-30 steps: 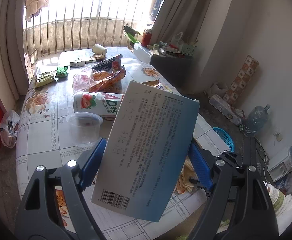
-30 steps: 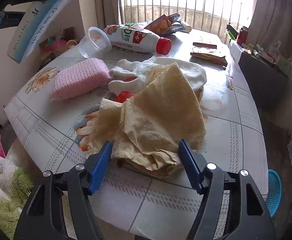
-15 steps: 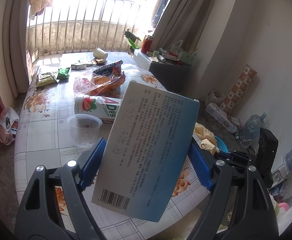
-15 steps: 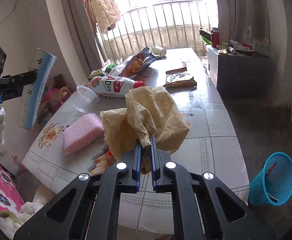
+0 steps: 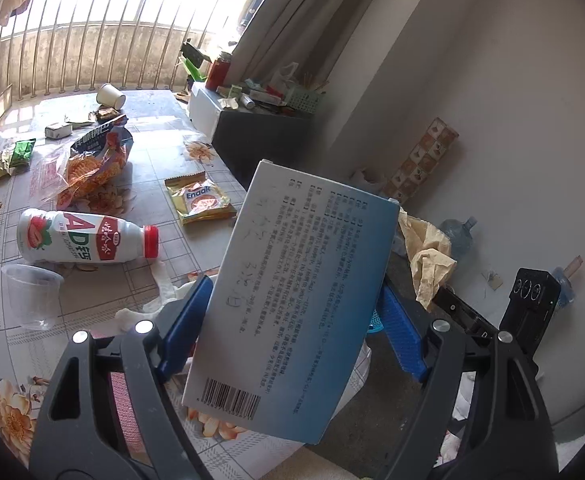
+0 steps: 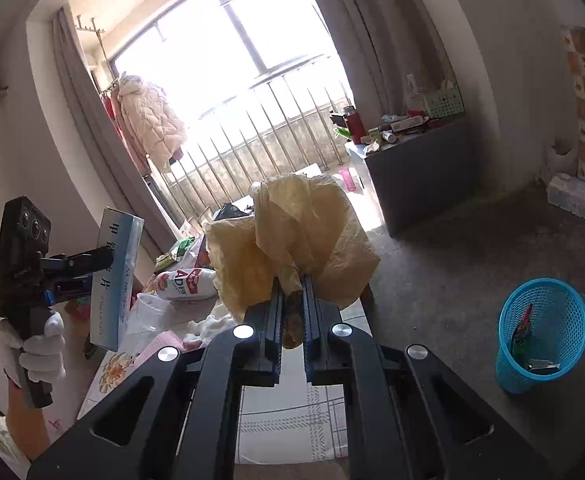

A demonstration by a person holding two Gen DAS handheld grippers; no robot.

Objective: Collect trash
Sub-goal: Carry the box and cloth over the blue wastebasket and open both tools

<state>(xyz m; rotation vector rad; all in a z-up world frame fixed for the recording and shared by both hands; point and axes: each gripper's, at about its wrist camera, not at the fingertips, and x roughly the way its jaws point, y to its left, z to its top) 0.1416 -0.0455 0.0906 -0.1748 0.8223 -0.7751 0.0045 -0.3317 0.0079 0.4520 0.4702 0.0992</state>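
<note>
Right gripper (image 6: 292, 300) clenched on yellow paper (image 6: 292, 232), jaws just closed down onto a twisted neck of it, nearly touching. Paper lifted clear of table (image 6: 288, 424), bulk ballooning above and ahead of the pads. Thin, crumpled, very light; soft, no stiffness, likely to tear or slip out if pulled by a loose flap. Pinch on the gathered twist looks the right hold, several layers bunched together. Also seen from left wrist view, hanging off the far gripper past the box edge.

Left gripper (image 5: 292, 320) grasping box (image 5: 292, 300) across its width, jaws wide, blue pads on both long edges. Box held tilted, barcode end low, over table edge. Flat carton, light, probably empty or near it; stiff on edges but faces will dent under hard squeeze. Smooth printed card, could slide between pads if tipped steeply; edge-to-edge grip near the middle seems sound.

Bin (image 6: 542, 332) on floor, right of table, well apart from both loads, some wrappers already inside. Open mesh, light, may tip if knocked on the rim.

Remaining on table: bottle (image 5: 84, 236) lying on its side, round, apt to roll; clear cup (image 5: 32, 296), thin, crushable; snack packets (image 5: 200, 198), flat, slick foil, best pinched at an edge.
</note>
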